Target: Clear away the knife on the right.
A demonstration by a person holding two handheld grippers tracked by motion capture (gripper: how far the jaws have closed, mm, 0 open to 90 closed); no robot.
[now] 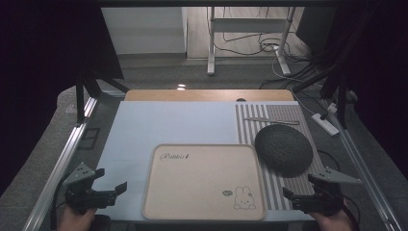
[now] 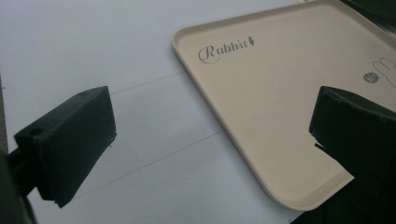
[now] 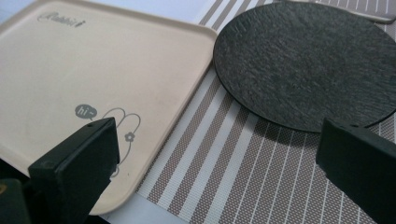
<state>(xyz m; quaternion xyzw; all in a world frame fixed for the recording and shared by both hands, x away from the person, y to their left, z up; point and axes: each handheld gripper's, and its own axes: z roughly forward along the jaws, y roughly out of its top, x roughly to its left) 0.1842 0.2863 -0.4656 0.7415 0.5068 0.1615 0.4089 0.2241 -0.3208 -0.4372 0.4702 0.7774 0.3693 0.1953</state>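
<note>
Beyond your counter's pale blue top (image 1: 163, 127), with its bare strip of wood (image 1: 207, 95) along the far edge, you face a grey carpeted floor (image 1: 192, 74) running up to a white wall panel (image 1: 144, 29). A white metal desk frame (image 1: 248, 29) stands there over a tangle of black cables (image 1: 269, 48). To your right a white power strip (image 1: 326, 124) lies on the floor. Silver aluminium rails (image 1: 60, 163) flank both sides, and the room's edges are dark.

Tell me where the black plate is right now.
In the high view the black plate lies on the striped mat at the table's right side, just right of the beige tray and ahead of the right gripper.
</note>
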